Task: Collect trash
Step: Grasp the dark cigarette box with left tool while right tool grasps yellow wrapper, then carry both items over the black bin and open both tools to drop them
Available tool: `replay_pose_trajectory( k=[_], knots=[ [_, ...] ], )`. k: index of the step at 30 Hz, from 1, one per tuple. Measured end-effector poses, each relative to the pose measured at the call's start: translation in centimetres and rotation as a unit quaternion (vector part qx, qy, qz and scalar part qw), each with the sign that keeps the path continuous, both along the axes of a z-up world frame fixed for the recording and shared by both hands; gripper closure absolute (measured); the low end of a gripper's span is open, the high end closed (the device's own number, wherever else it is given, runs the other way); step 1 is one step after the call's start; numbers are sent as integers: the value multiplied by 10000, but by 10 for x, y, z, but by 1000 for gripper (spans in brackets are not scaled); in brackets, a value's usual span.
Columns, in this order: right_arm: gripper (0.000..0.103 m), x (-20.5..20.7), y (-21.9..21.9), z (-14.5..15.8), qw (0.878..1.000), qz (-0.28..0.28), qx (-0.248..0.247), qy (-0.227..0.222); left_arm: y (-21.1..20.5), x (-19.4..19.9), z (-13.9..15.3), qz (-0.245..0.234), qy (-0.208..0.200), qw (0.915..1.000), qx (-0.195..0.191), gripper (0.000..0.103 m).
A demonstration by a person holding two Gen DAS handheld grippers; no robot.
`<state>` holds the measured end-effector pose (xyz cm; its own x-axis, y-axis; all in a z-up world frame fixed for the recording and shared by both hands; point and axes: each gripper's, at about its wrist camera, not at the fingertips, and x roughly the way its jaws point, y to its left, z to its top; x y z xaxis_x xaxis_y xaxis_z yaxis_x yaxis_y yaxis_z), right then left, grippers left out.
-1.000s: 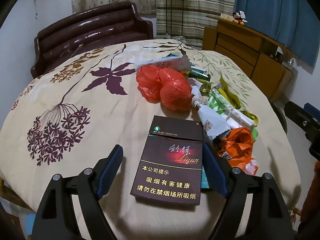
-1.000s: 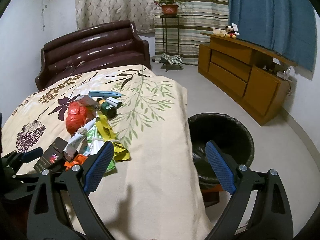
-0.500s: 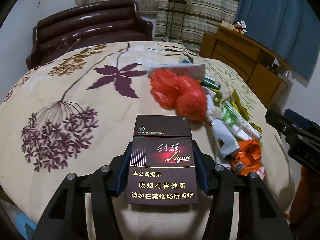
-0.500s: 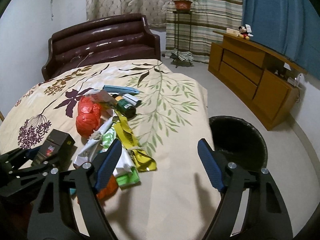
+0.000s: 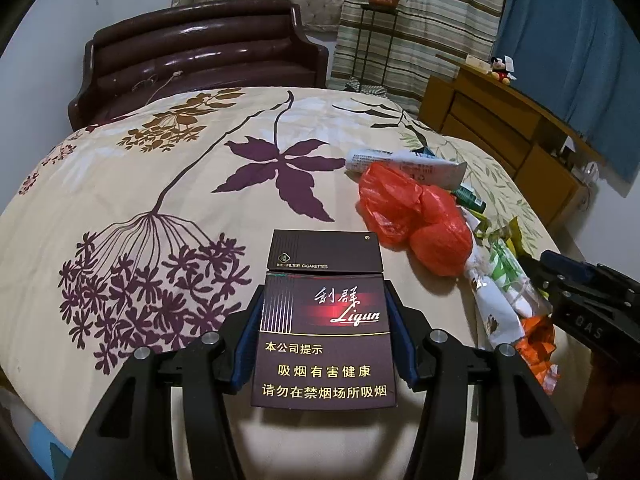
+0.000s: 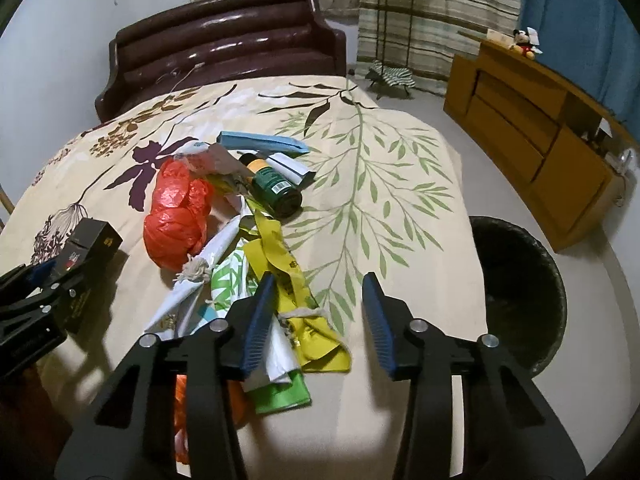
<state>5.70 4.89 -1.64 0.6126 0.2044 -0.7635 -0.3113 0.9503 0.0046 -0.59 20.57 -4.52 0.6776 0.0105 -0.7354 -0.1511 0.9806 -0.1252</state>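
Observation:
My left gripper [image 5: 325,332] is shut on a dark maroon cigarette pack [image 5: 324,320] with its lid flipped open, held over the floral bedspread; the pack also shows in the right wrist view [image 6: 86,252]. A trash pile lies to its right: a red plastic bag [image 5: 416,216] [image 6: 178,216], a white paper wrapper [image 6: 208,272], a yellow wrapper [image 6: 296,292], a green bag [image 6: 276,392], a dark green bottle [image 6: 276,190] and a blue box [image 6: 260,142]. My right gripper [image 6: 318,320] is open above the yellow wrapper. A black trash bin [image 6: 520,292] stands on the floor beside the bed.
A dark brown leather headboard [image 6: 224,48] is at the far end of the bed. A wooden dresser [image 6: 532,120] with a Mickey toy lines the right wall. A plant stand [image 6: 394,20] stands before striped curtains. Grey floor lies between bed and dresser.
My left gripper closed on the cigarette pack and lifted it slightly. My right gripper swung left from near the bin to over the trash pile and narrowed its opening.

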Motion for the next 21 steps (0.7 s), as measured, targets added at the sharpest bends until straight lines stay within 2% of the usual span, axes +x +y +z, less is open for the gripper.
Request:
replay_pose_trajectory(
  k=[8, 13, 21],
  knots=[
    [61, 12, 1, -3, 9997, 135, 131, 144, -4, 10, 0, -34, 36, 10000, -38, 48],
    [78, 19, 9, -9, 9990, 207, 221, 332, -5, 13, 0, 10, 49, 10000, -51, 48],
    [78, 9, 4, -8, 9992, 126, 314, 230, -10, 14, 3, 66, -24, 10000, 46, 48]
  ],
)
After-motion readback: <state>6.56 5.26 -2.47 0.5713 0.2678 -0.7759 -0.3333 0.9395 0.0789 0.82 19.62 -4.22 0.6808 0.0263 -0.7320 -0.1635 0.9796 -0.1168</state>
